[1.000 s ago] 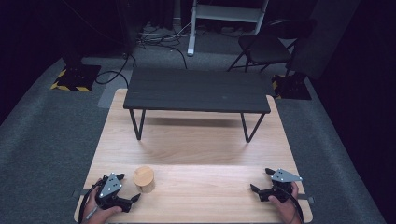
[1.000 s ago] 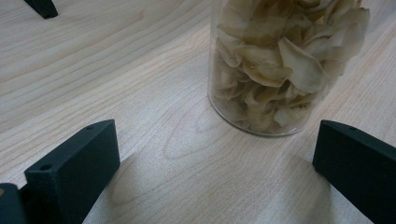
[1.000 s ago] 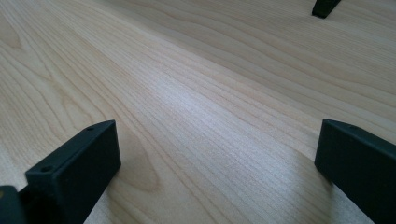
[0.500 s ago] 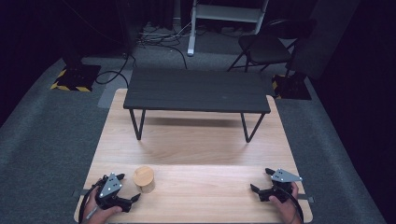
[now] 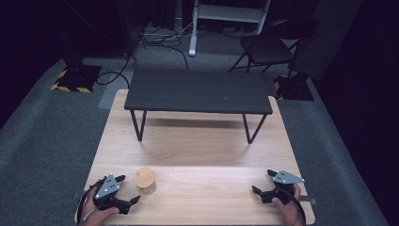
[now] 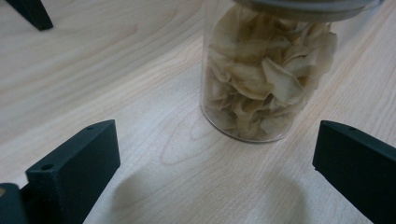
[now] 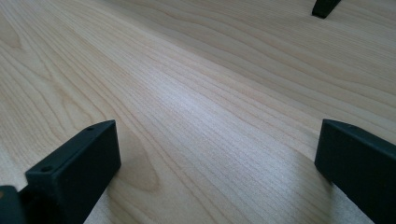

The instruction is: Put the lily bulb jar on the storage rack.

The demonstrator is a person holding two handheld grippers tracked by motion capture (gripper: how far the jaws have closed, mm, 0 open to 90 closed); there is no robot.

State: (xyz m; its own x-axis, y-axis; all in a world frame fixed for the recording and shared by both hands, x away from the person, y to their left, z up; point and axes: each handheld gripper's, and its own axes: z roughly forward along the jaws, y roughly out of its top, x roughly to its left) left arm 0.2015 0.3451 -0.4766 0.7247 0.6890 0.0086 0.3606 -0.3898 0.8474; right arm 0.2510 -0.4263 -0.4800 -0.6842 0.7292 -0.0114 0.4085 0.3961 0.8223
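- Standing upright near the table's (image 5: pixel 197 141) front-left, the jar (image 5: pixel 144 180) sits just ahead and to the right of your left gripper (image 5: pixel 123 188), jaws spread wide, nothing held.
- Your right gripper (image 5: pixel 262 181), jaws likewise apart and empty, lies well apart from it, so your left is nearer.

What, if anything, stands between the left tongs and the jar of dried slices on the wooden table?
Nothing visible. The left tongs are open, and only bare table lies between them and the jar, which stands just ahead.
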